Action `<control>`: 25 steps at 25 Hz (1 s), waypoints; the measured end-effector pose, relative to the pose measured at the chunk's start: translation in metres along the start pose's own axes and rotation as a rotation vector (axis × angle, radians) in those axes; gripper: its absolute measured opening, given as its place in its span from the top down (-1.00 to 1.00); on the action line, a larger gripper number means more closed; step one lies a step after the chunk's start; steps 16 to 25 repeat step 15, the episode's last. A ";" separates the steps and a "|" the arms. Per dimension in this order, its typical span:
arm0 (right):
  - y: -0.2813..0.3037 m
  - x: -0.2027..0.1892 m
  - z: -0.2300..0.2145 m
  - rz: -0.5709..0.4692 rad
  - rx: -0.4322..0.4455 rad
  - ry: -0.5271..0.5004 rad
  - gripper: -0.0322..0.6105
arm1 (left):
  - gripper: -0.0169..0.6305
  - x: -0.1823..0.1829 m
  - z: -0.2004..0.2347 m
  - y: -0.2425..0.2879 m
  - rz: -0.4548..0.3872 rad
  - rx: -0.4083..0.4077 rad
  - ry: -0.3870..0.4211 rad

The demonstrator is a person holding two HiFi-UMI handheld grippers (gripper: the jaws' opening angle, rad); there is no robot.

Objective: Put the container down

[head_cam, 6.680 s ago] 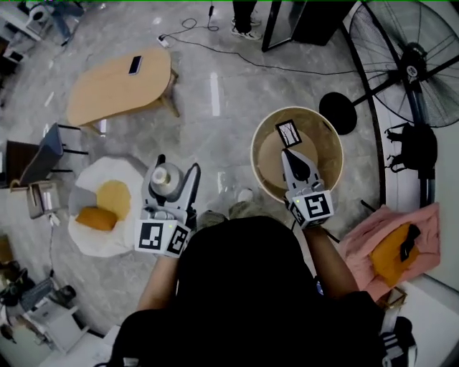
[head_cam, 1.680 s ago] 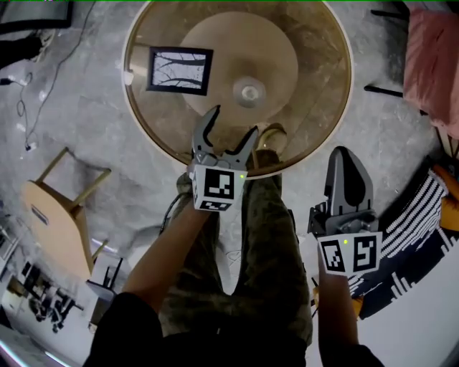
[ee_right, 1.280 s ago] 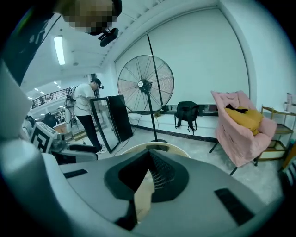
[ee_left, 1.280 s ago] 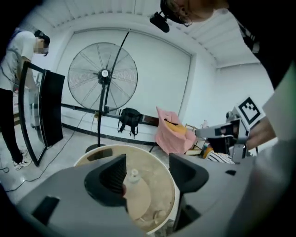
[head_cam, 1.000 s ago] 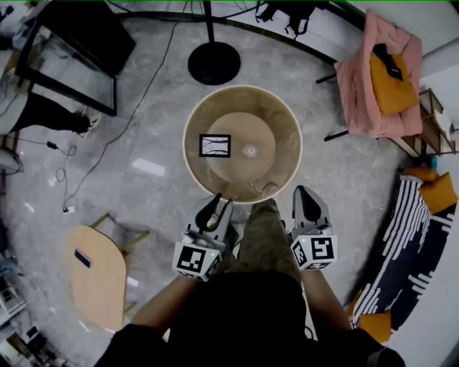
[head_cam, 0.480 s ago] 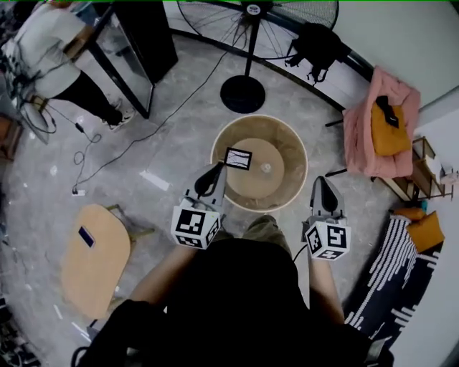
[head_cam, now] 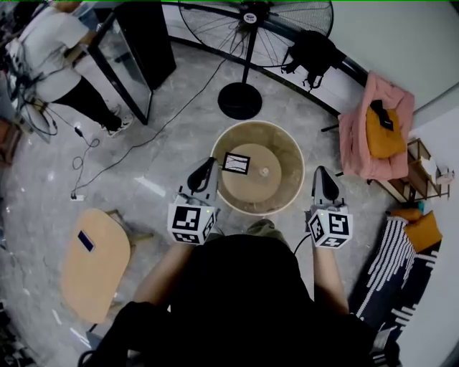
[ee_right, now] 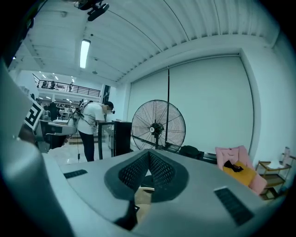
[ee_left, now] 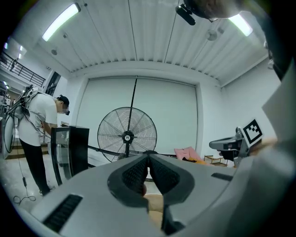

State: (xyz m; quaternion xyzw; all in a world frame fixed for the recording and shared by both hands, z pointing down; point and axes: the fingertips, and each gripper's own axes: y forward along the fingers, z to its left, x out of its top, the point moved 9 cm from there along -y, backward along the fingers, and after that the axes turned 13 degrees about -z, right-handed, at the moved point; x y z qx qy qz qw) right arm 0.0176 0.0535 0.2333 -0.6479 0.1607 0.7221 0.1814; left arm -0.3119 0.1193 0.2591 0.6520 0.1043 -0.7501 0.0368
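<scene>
Container point(head_cam: 264, 172) stands on the round bench point(head_cam: 290, 152), beside a card point(head_cam: 237, 163); left claw point(head_cam: 206, 165) and right claw point(head_cam: 320, 174) closed, empty.

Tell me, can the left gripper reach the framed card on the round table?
Probably yes: the left gripper is near the framed card with nothing between them, though its shut jaws must open first.

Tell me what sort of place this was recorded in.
Probably an indoor studio or lab staged like a lounge: a large pedestal fan, a round glass-topped table and a pink armchair stand on a polished stone floor with loose cables running across it.
</scene>
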 end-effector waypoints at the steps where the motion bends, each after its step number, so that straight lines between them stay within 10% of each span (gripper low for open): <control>1: 0.001 0.001 -0.001 0.000 -0.005 -0.002 0.83 | 0.85 0.000 0.001 0.001 -0.002 0.000 0.001; 25: 0.014 0.003 -0.013 -0.010 -0.033 0.004 0.83 | 0.85 -0.003 0.010 0.032 0.000 -0.013 -0.002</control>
